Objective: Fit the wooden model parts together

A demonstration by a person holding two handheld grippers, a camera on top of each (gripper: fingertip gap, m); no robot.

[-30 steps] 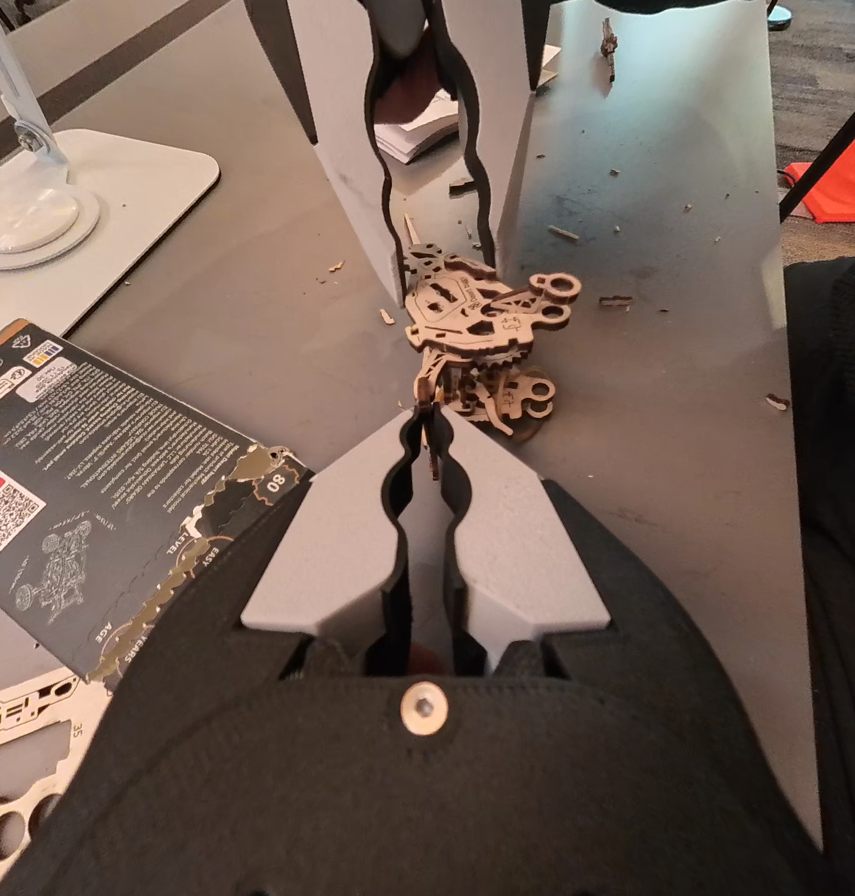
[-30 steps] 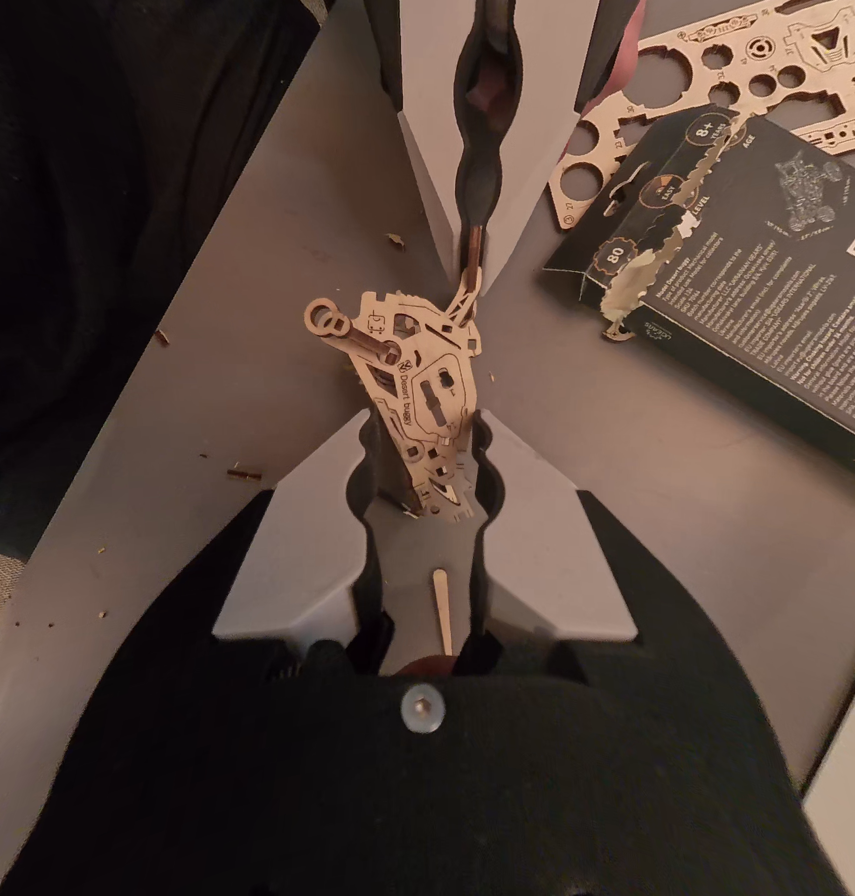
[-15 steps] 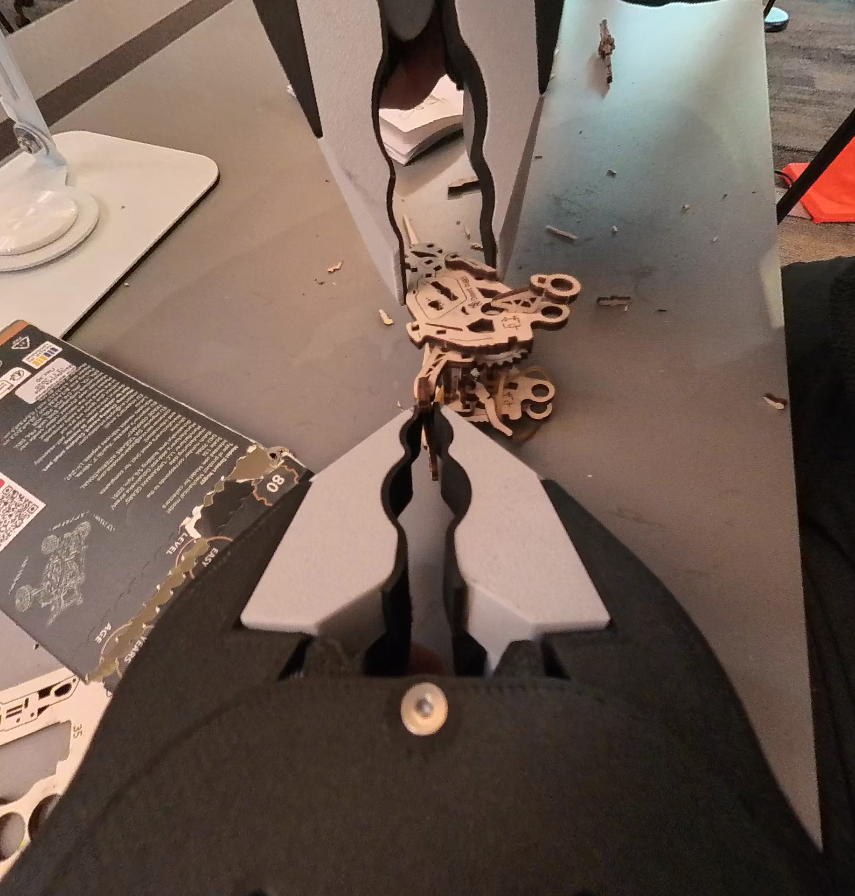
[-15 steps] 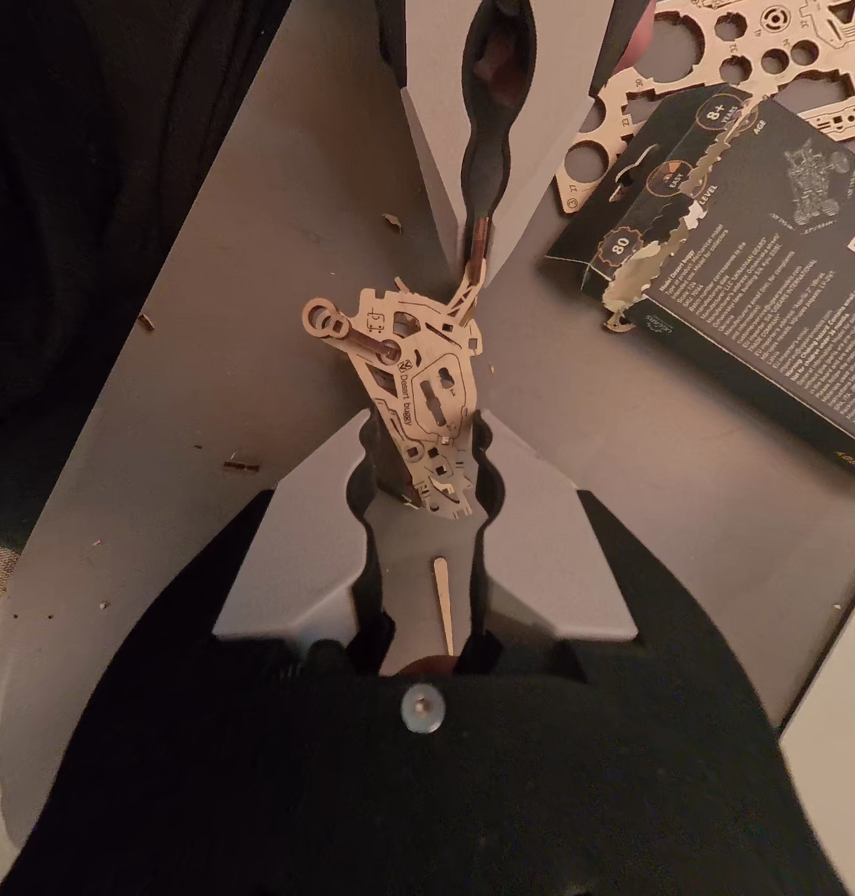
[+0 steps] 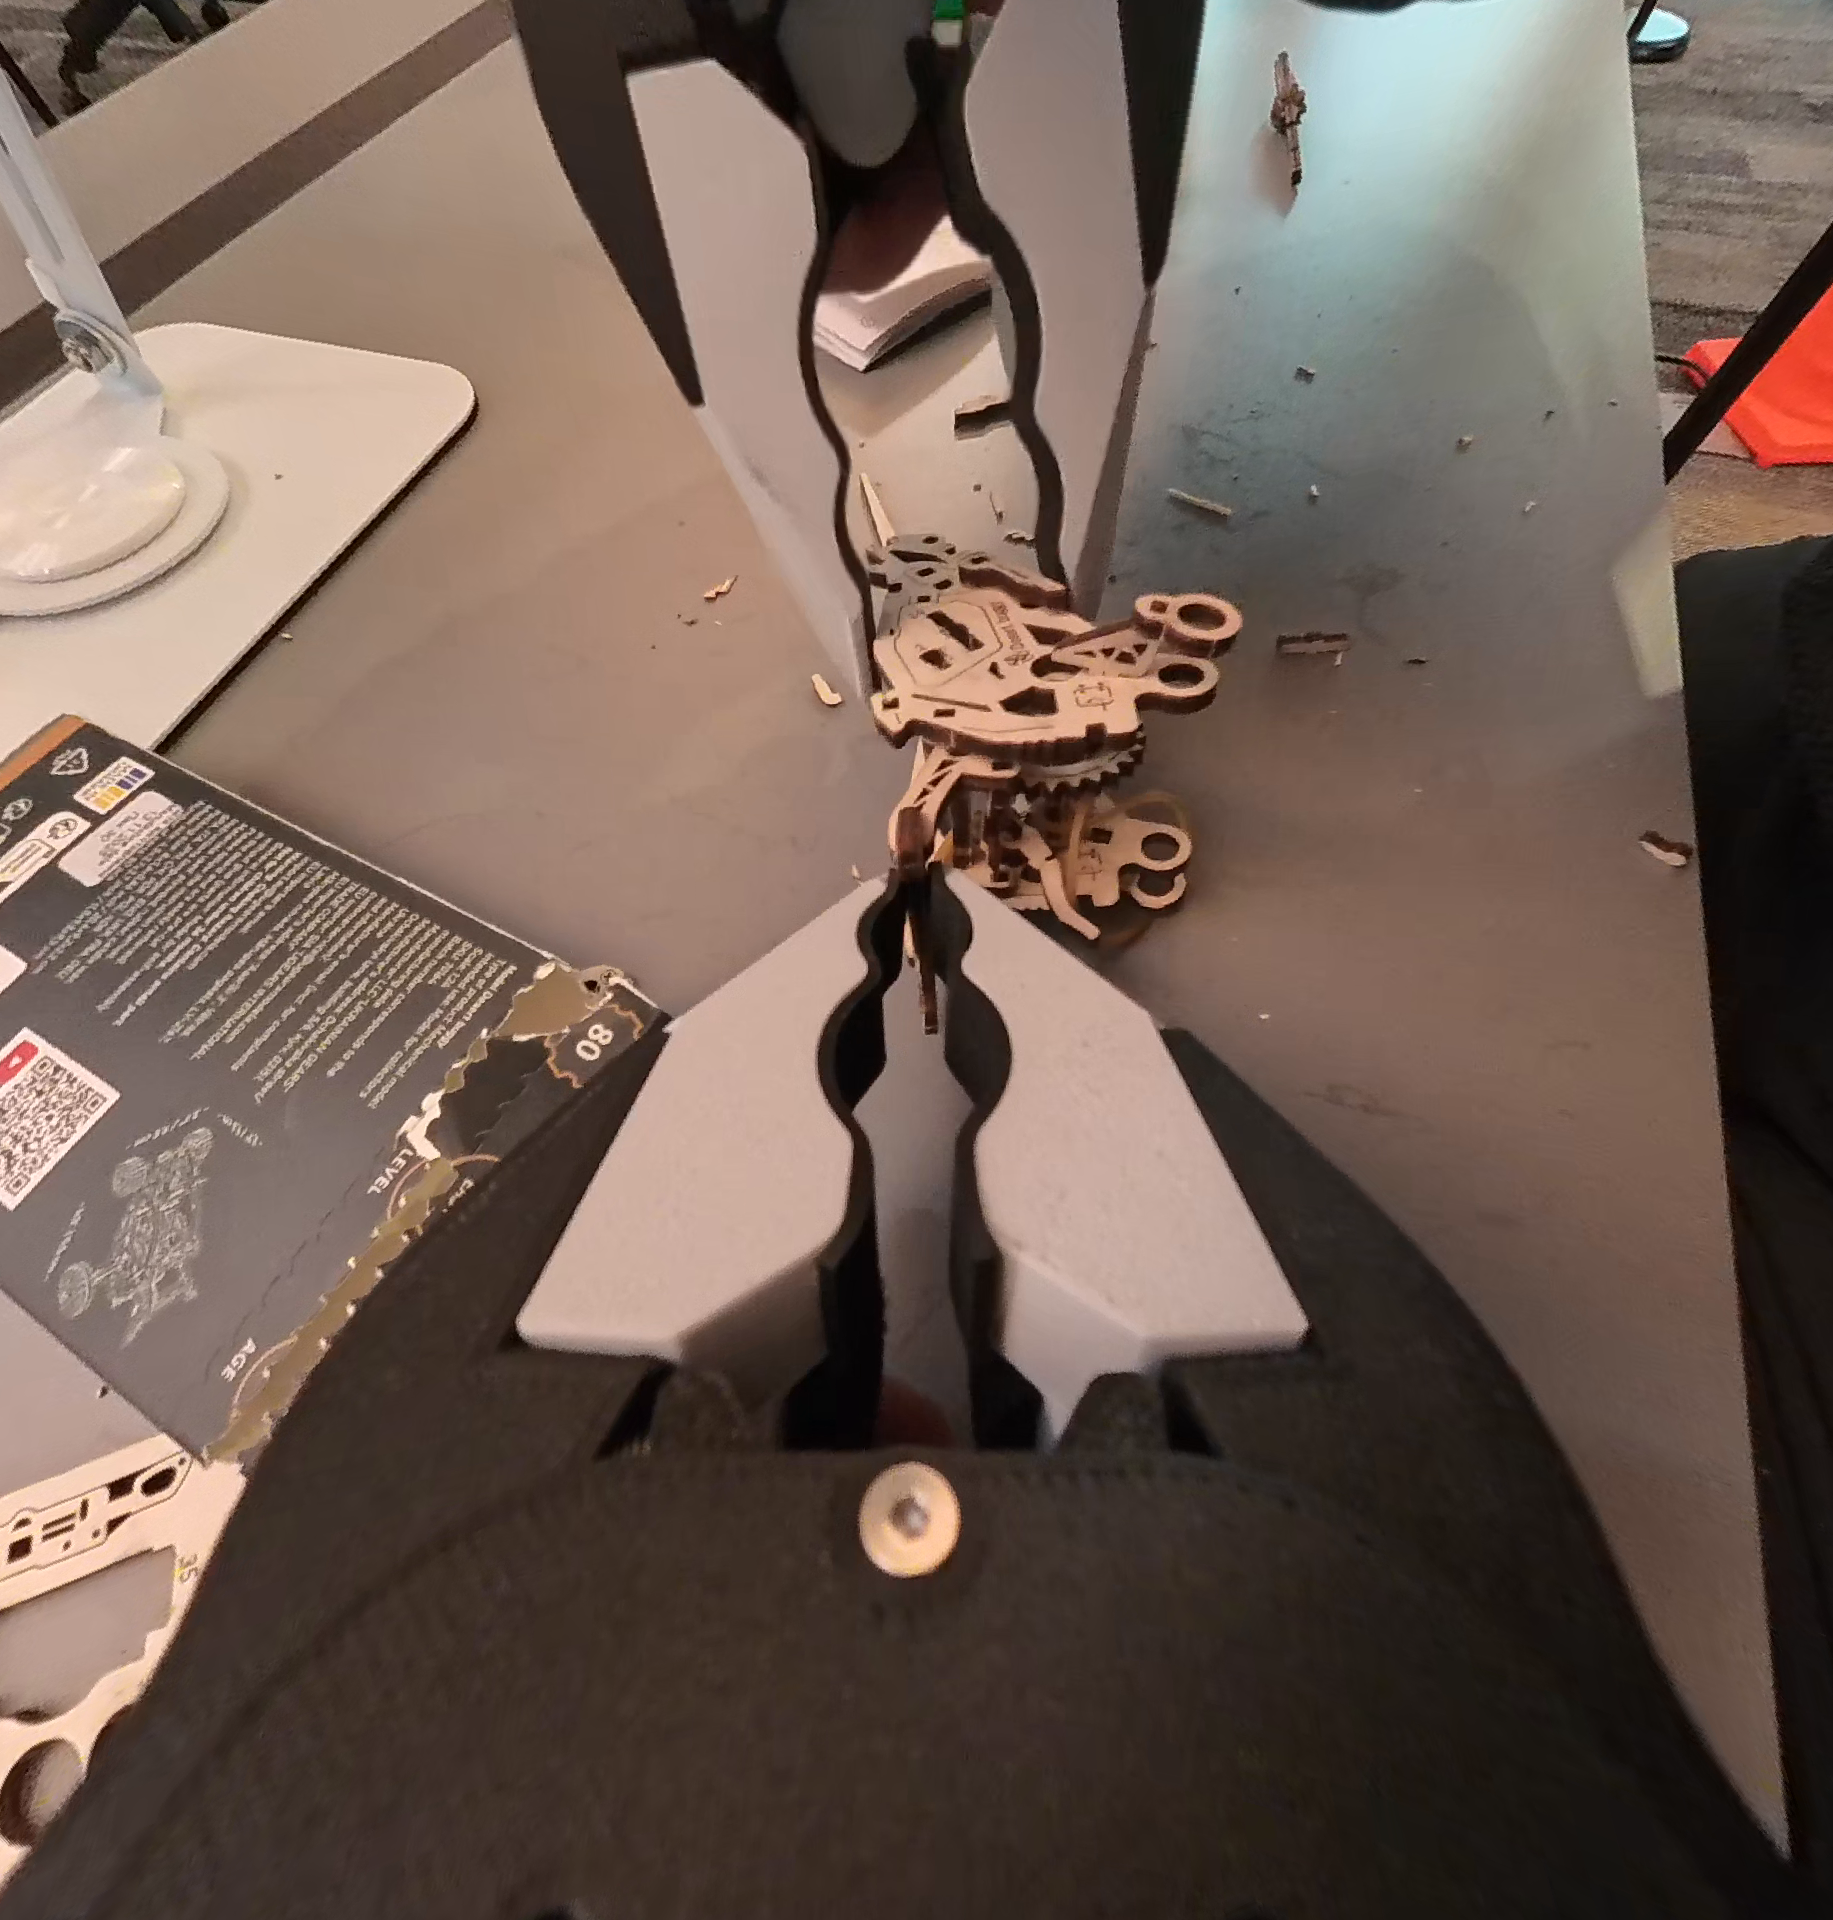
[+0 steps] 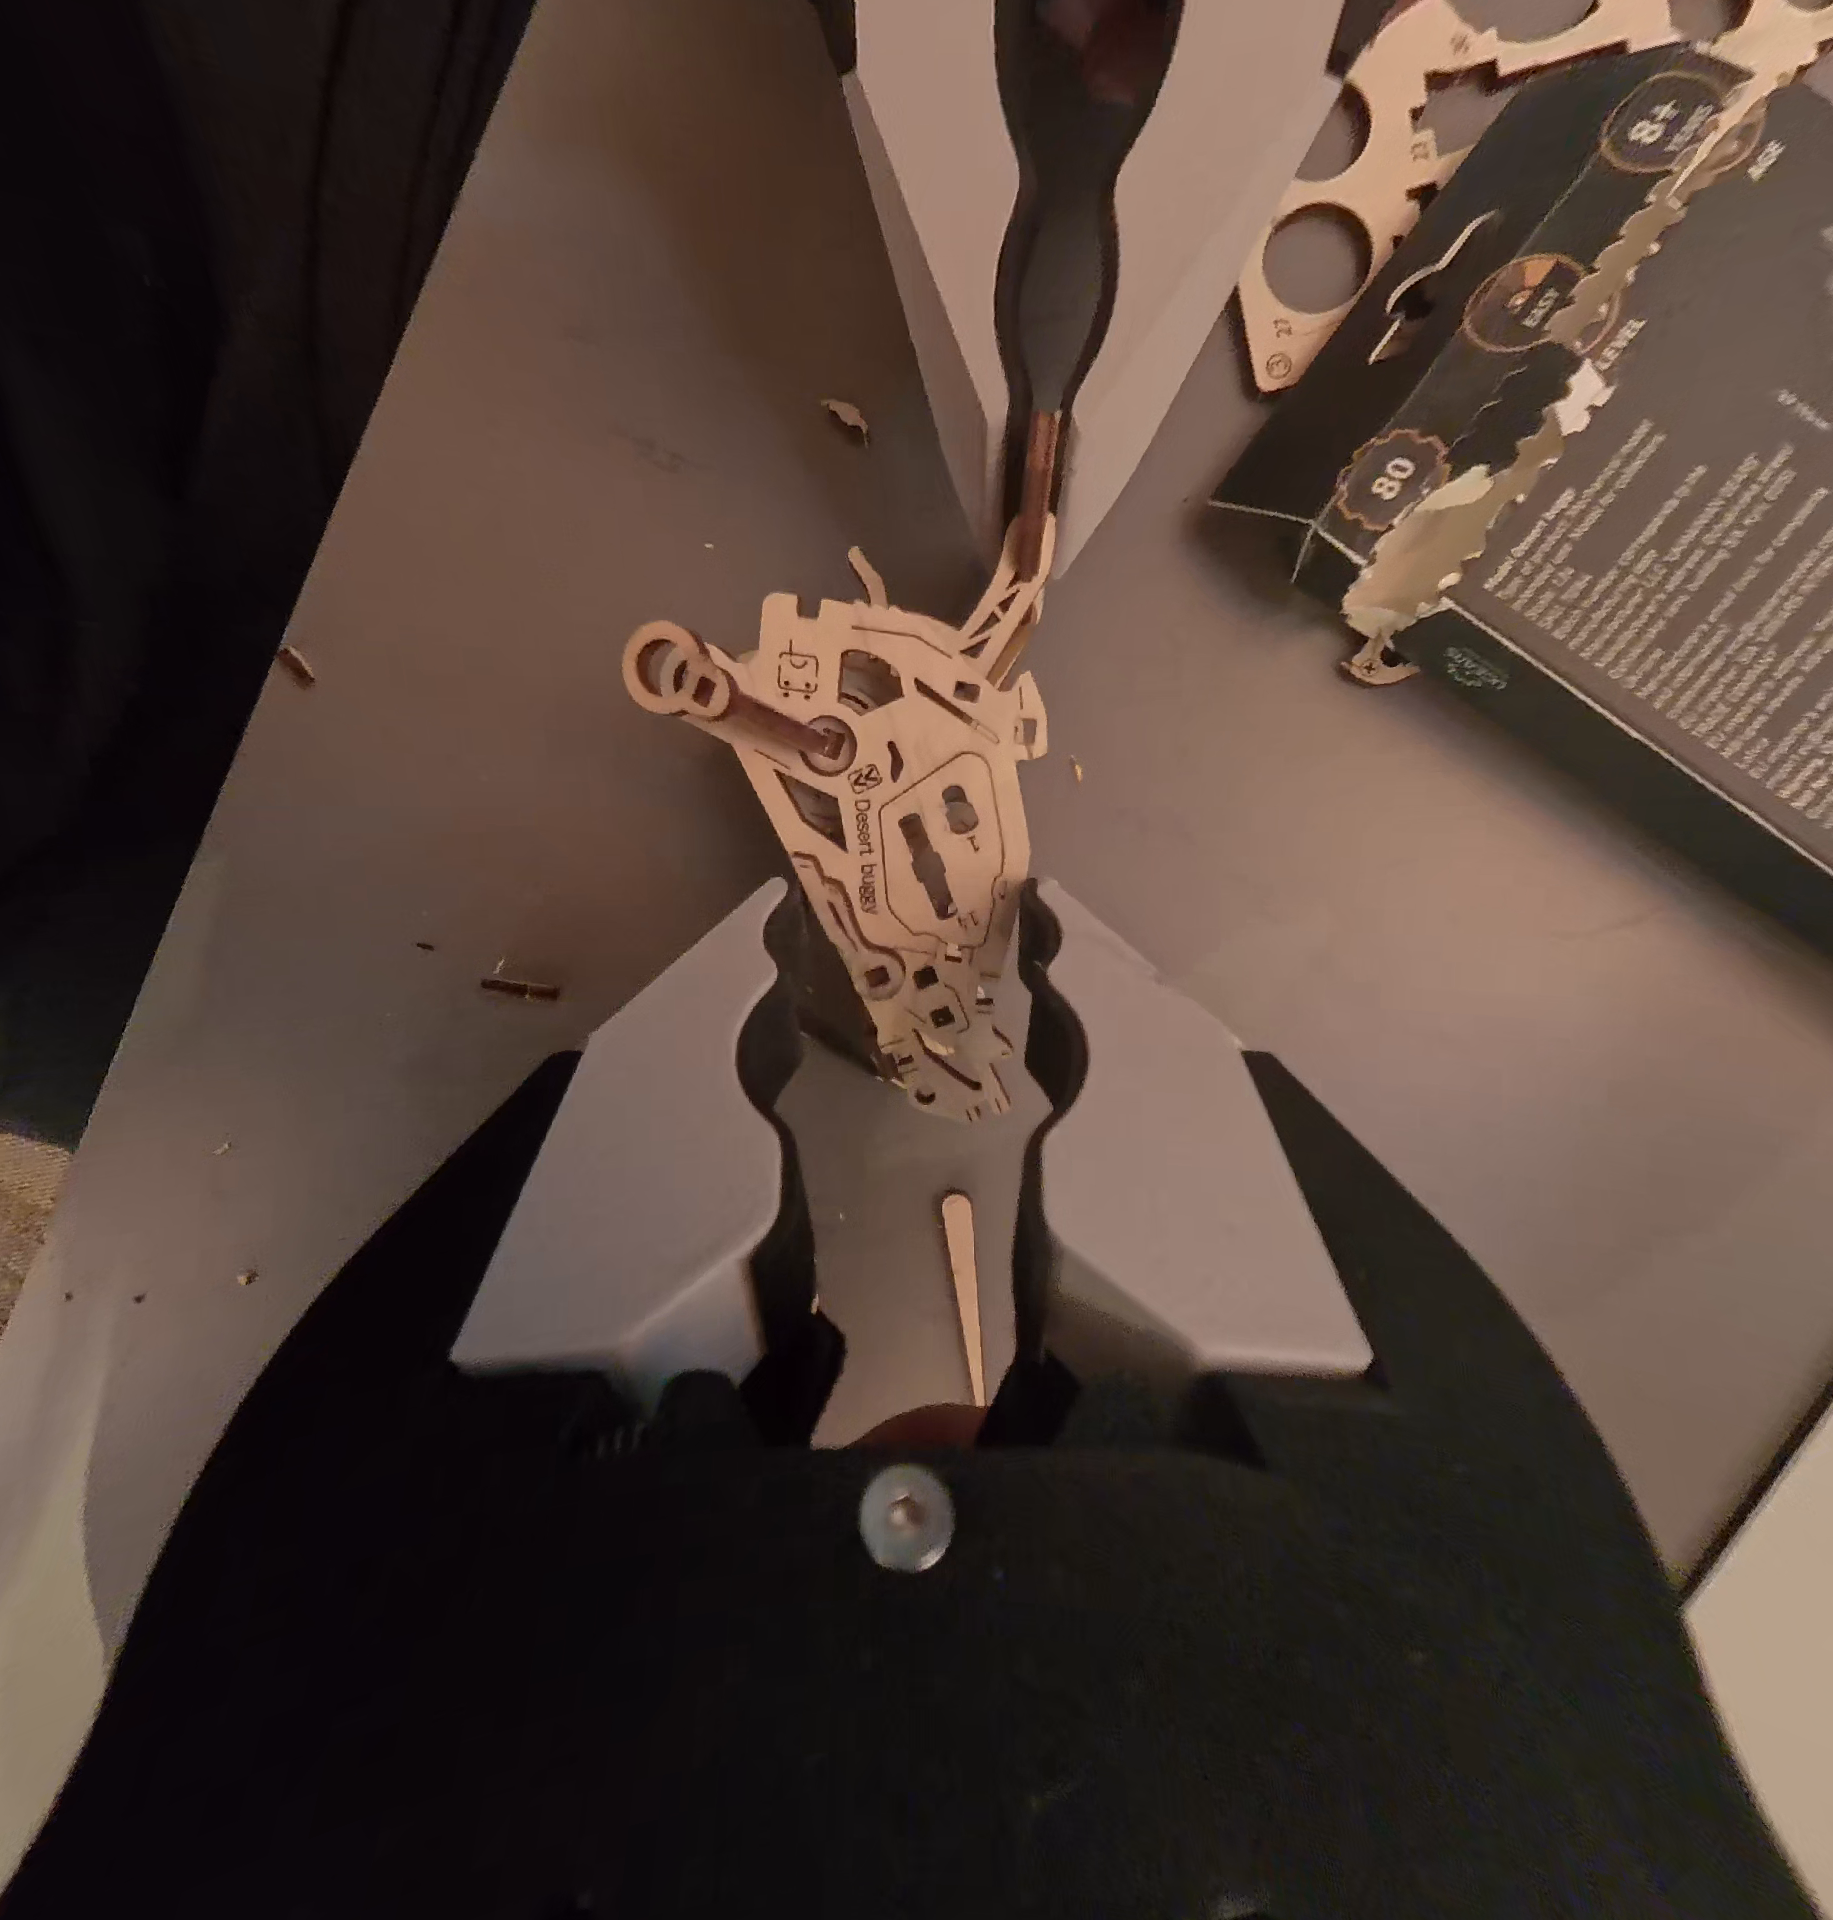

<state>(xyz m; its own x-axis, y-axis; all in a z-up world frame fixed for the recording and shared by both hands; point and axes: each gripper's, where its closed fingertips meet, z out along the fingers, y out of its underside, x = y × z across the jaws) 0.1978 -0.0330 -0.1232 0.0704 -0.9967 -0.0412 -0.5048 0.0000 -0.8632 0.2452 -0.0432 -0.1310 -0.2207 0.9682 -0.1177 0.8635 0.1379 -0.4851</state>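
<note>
Here both tongs are clamped: left tongs (image 5: 917,883) on a thin strut, right tongs (image 6: 907,914) on the wooden model (image 6: 891,821).

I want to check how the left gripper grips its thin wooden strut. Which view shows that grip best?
The right wrist view: it faces the left gripper head-on, so the thin wooden strut shows pinched at its tips, running down to the wooden model. In the left wrist view the strut appears edge-on, partly hidden between the left gripper's own fingers.
</note>
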